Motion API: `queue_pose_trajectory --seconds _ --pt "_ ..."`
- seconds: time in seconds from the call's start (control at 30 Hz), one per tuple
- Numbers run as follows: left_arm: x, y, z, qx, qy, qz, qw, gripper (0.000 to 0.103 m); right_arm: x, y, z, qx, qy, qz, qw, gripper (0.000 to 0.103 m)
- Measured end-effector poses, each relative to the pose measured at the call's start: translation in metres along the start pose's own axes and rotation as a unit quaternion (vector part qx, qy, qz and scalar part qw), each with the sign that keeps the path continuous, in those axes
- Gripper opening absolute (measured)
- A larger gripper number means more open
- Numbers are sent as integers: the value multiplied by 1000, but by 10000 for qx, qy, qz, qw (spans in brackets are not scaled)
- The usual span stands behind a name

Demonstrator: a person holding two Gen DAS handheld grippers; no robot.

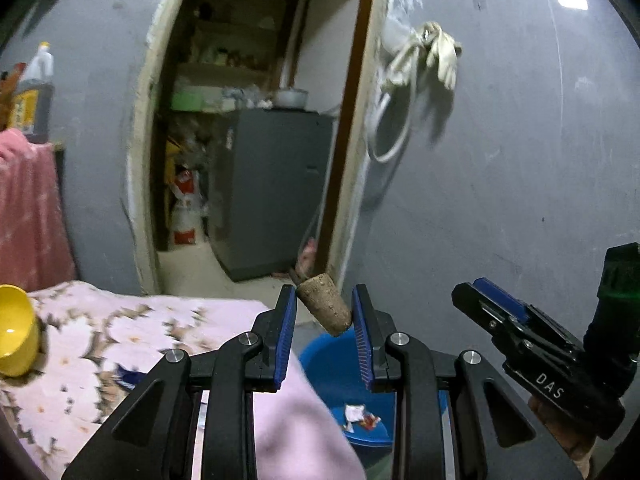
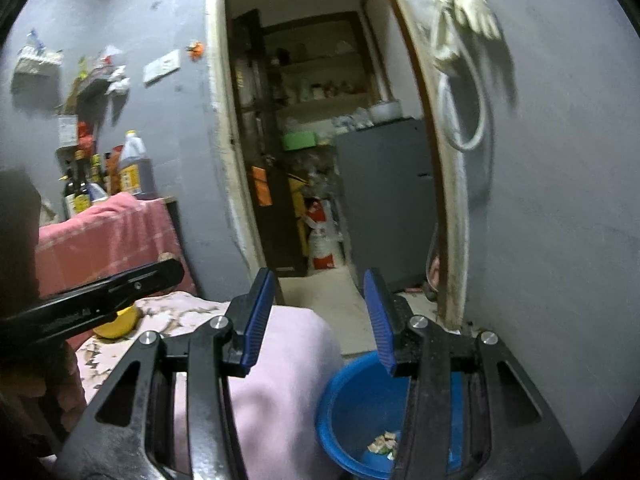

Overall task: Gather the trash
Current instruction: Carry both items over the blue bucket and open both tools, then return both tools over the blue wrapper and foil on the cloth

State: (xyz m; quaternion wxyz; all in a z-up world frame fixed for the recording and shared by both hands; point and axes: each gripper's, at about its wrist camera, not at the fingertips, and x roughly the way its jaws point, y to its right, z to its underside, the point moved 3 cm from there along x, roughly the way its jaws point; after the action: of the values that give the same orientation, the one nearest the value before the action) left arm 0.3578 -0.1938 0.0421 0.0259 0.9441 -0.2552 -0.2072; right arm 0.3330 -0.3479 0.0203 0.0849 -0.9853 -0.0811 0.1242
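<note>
Left gripper (image 1: 324, 312) pinching cork (image 1: 325, 305) by tips over blue bin (image 1: 320, 364); right gripper (image 2: 320, 316) hanging spread, empty. Risk: tapered cork slipping out, landing outside bin.

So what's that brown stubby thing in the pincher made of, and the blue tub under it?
The brown piece looks like cork or rough dried plant matter: matte, speckled, crumbly skin. I can't be sure which. The left gripper pinches it. The blue tub looks like plastic: smooth, evenly coloured, slightly shiny wall.

bucket (image 2: 352, 408) right of bed (image 2: 280, 380) | wrappers (image 2: 384, 442) in bucket
</note>
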Motion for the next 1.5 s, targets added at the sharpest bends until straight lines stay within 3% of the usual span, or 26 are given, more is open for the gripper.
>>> queue_pose_trajectory --seconds 0.2,0.4,0.5,0.63,0.93,1.27,1.5 --pt "60 16 20 78 -720 184 9972 24 13 49 24 334 -273 250 9988 55" --pt "107 30 51 307 -1427 201 9891 27 25 82 49 621 -517 481 9956 55" --pt "117 31 64 363 -1585 209 9865 37 29 95 58 762 -615 564 9936 56" --pt "123 26 73 307 -1665 149 9854 37 34 103 64 904 -704 603 9916 58" --pt "105 8 66 99 -1458 -43 9893 37 33 90 57 800 -677 496 9933 60" --pt "39 -27 38 -246 -852 -400 9953 39 25 45 30 460 -472 221 9976 67" --pt "-18 -57 17 -553 -256 -800 9949 50 17 1 8 200 -257 -31 9995 82"
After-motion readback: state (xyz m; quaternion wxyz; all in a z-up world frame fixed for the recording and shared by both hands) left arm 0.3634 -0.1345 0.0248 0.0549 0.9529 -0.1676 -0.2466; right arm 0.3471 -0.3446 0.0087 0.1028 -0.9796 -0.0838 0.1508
